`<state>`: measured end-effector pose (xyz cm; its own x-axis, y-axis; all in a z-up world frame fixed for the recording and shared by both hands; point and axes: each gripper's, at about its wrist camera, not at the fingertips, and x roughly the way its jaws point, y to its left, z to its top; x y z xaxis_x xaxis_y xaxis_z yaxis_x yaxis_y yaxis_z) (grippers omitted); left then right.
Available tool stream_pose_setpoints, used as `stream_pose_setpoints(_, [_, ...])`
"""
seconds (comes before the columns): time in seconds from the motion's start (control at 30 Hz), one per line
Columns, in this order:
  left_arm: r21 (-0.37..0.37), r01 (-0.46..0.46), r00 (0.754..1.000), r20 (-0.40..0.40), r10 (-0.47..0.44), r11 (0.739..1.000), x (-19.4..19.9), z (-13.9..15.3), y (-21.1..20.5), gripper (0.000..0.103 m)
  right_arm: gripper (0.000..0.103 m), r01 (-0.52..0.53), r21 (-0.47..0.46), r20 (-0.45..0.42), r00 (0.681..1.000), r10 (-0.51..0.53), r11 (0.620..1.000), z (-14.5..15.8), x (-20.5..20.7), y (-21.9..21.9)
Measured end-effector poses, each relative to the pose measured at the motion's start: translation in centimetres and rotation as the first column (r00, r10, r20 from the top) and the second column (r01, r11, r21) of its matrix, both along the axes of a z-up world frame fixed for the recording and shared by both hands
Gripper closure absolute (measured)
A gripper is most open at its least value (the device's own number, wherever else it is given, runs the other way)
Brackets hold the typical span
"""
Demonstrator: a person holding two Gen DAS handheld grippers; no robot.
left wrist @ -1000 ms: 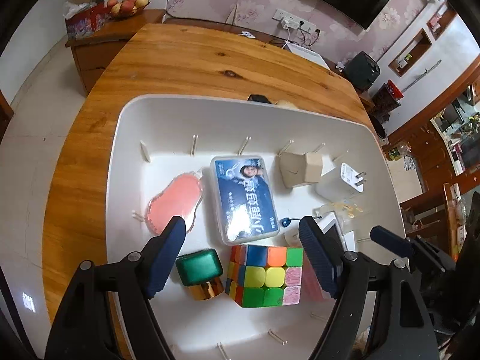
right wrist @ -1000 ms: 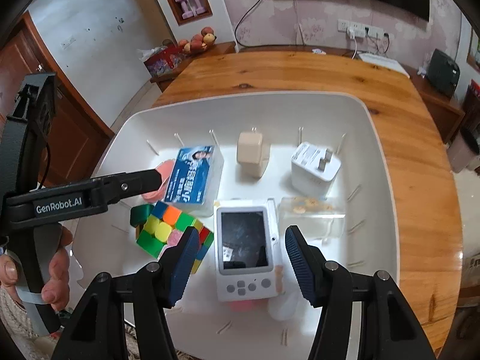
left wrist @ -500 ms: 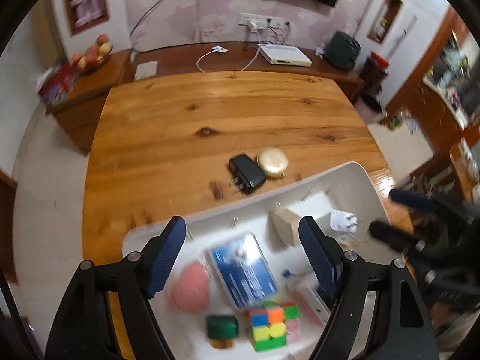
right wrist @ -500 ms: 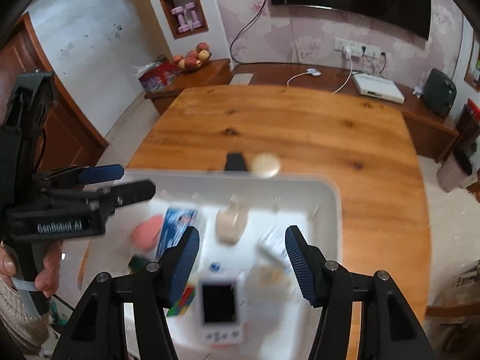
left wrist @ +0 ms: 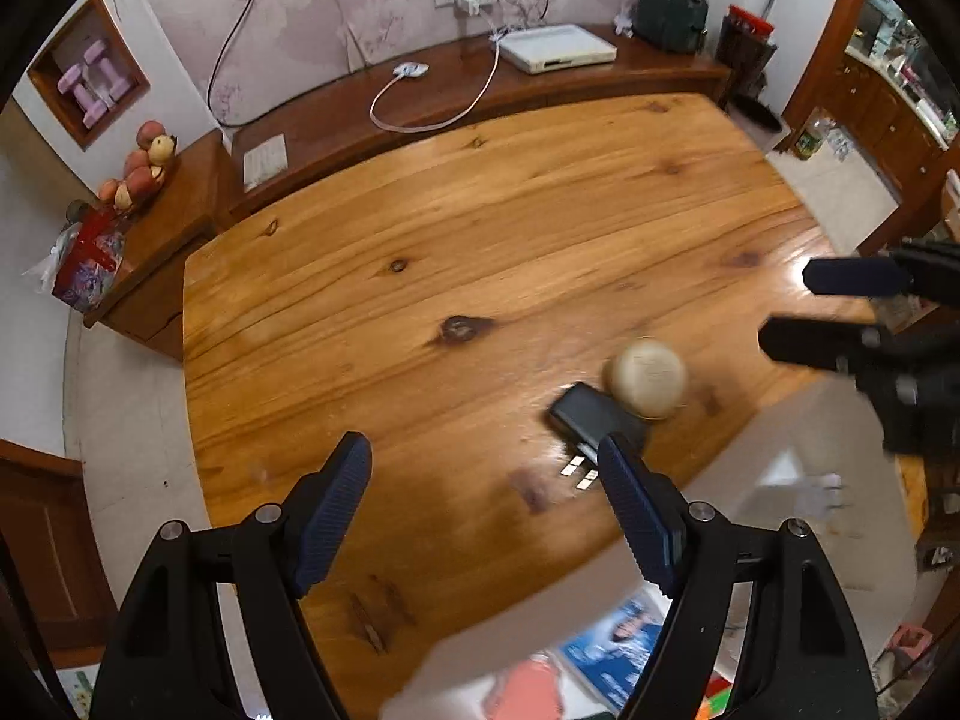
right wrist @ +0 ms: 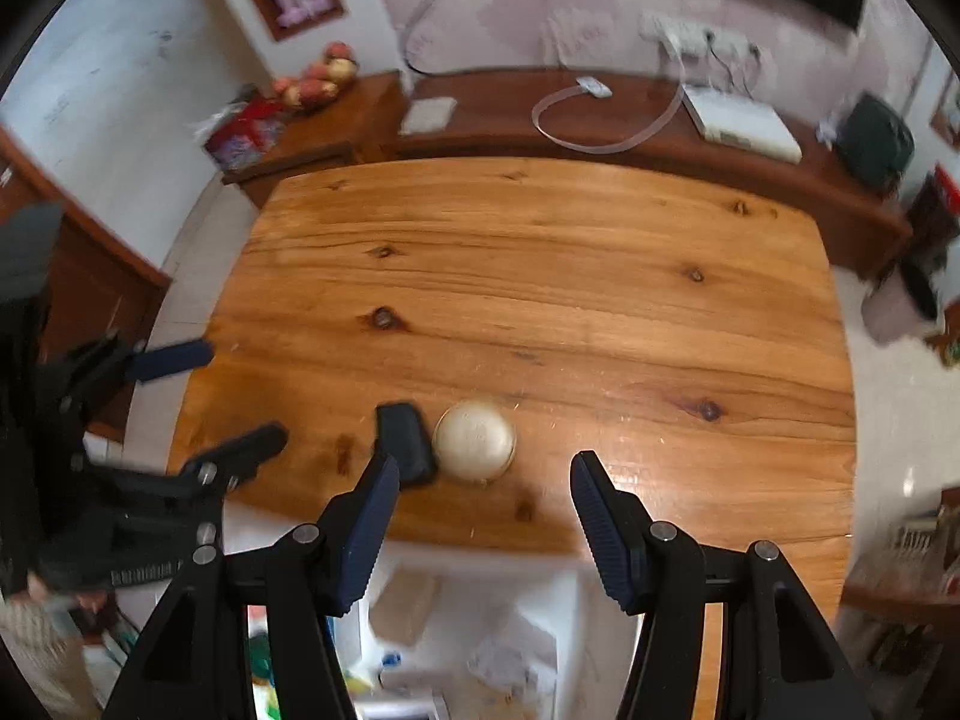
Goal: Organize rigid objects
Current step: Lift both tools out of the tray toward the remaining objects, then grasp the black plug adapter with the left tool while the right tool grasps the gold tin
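Wooden desk (right wrist: 540, 300) carries black charger (right wrist: 405, 441) touching round cream case (right wrist: 474, 441), just beyond white tray (right wrist: 510, 630) w/ sorted items; left gripper (left wrist: 486, 510) & right gripper (right wrist: 483, 516) jaws wide, empty.

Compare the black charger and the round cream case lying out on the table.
The black charger is dark and boxy; the round cream case is pale and domed. The charger shows metal prongs at one end; the case shows none. Both rest side by side on the wooden table, outside the white tray, ungrasped.
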<state>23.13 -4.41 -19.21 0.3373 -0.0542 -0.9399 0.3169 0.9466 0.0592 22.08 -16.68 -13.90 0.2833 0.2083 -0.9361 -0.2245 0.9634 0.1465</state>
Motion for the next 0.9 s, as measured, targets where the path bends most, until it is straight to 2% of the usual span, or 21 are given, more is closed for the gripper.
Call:
stream_pose_setpoints(0.23, [0.021,0.011,0.999,-0.031,-0.011,1.0,0.5,-1.6,0.6,0.023,0.043,0.042,-0.056,-0.221,0.974,-0.053,0.998,-5.7,5.2,0.9])
stream_pose_setpoints(0.3, [0.017,0.022,0.999,-0.037,-0.022,1.0,0.4,-1.8,0.7,0.023,0.043,0.036,-0.084,-0.256,0.965,-0.057,0.996,-7.1,5.6,1.4])
stream_pose_setpoints(0.4, [0.01,0.036,0.998,-0.05,-0.036,0.999,0.2,-2.3,0.6,0.023,0.043,0.03,-0.077,-0.309,0.949,-0.053,0.997,-8.6,5.7,2.1])
stream_pose_setpoints(0.9, [-0.014,0.073,0.996,-0.058,-0.074,0.997,0.5,-2.5,0.1,0.023,0.043,0.013,-0.16,-0.357,0.931,-0.07,0.987,-11.1,5.6,4.7])
